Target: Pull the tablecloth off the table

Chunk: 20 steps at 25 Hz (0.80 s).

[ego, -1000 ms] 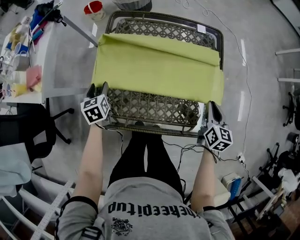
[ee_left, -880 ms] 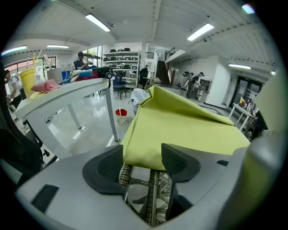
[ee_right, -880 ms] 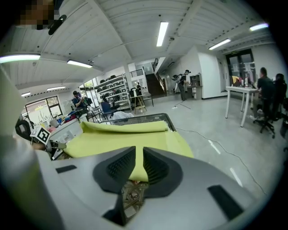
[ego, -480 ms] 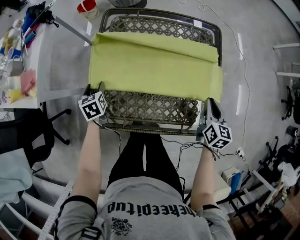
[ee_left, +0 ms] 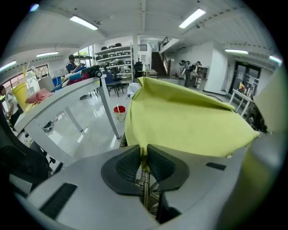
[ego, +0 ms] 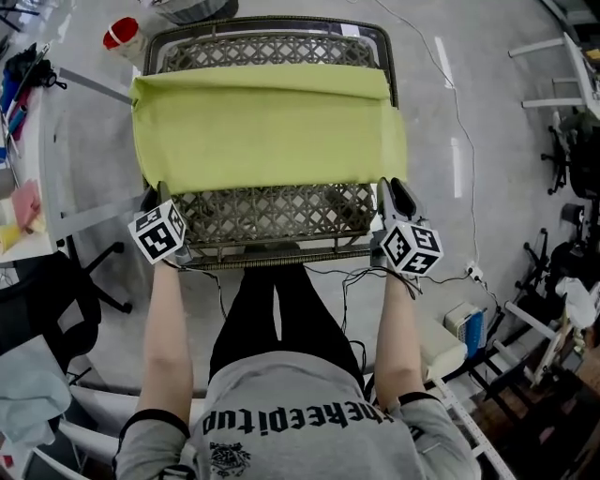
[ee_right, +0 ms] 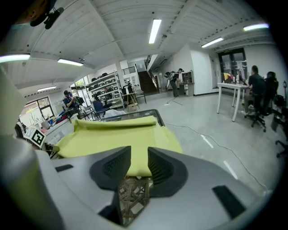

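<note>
While standing at the near side of the bench (ego: 272, 251), reaches both forearms straight ahead and slightly apart, one toward each near corner. Holds the left gripper (ego: 153, 199) at the near left corner, tipped steeply down and pointing far. Has just been closing its fingers (ee_left: 164, 166); pinches the near left corner of the tablecloth (ego: 267, 122) between the ribbed pads, with only a sliver of yellow-green cloth showing in the slot. Holds the right gripper (ego: 394, 187) at the near right corner, tipped down less steeply. Has just been opening those fingers; keeps them apart around the cloth's near right edge, pads not pressing on it.

Leaves the tablecloth spread over the middle and far part of the woven lattice top, folded back on itself along the far edge and hanging past the left and right sides. Leaves a bare strip of lattice at the near end and a narrower one at the far end.

Finds a red cup (ego: 122, 33) on the floor beyond the far left corner, contents too small to tell. Catches only part of a grey tub (ego: 192, 9) past the far edge, inside hidden.
</note>
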{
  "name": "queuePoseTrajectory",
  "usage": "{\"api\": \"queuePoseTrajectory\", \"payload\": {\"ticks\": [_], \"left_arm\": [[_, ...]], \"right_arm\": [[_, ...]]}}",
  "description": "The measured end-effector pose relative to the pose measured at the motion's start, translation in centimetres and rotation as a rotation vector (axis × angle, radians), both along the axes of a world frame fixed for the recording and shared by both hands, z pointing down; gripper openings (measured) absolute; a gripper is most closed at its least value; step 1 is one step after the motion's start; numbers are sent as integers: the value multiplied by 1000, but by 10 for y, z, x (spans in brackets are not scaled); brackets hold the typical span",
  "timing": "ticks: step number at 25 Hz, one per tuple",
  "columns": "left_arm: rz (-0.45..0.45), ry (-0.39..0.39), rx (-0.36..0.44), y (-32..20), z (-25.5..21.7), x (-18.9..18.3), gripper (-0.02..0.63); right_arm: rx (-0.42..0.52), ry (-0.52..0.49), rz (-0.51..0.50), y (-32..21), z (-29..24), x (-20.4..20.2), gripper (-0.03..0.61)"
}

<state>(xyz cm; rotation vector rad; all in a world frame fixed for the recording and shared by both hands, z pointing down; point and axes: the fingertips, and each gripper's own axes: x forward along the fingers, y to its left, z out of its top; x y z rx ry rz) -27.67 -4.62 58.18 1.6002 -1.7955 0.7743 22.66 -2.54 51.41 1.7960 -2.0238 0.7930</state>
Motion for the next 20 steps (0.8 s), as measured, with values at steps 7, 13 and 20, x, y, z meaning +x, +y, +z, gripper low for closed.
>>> {"api": "queuePoseTrajectory", "payload": {"ticks": [7, 13, 20], "left_arm": [[-2, -6, -9, 3, 0, -6, 54], [-13, -26, -18, 2, -1, -6, 54], [-30, -40, -34, 3, -1, -7, 54]], "right_arm": [[-68, 0, 83, 8, 24, 35, 147], [-116, -38, 149, 5, 44, 60, 193], [-176, -97, 184, -2, 66, 73, 230]]}}
